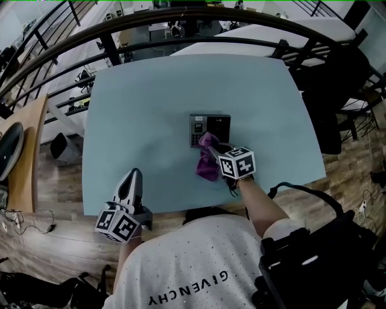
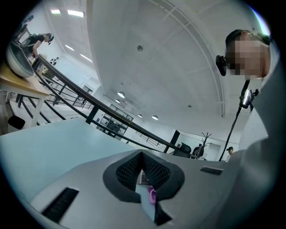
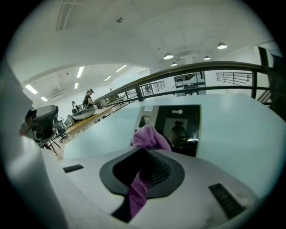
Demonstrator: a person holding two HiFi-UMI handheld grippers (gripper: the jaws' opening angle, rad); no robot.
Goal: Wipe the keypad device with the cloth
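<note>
The black keypad device [image 1: 210,129] lies flat at the middle of the pale blue table [image 1: 151,108]. My right gripper [image 1: 212,146] is shut on a purple cloth [image 1: 207,158]; the cloth's bunched end [image 3: 149,137] rests on the device's [image 3: 172,127] near left corner, over the keypad, and its tail hangs back under the gripper. My left gripper [image 1: 134,177] rests at the table's near edge, well left of the device, shut with nothing in it. Through the closed jaws of the left gripper [image 2: 142,154] a sliver of cloth [image 2: 152,195] shows.
A dark railing [image 1: 181,18] curves round the table's far side. A wooden bench with a round grey dish [image 1: 9,148] stands to the left. A black backpack or harness [image 1: 325,259] sits at my right side on the wooden floor.
</note>
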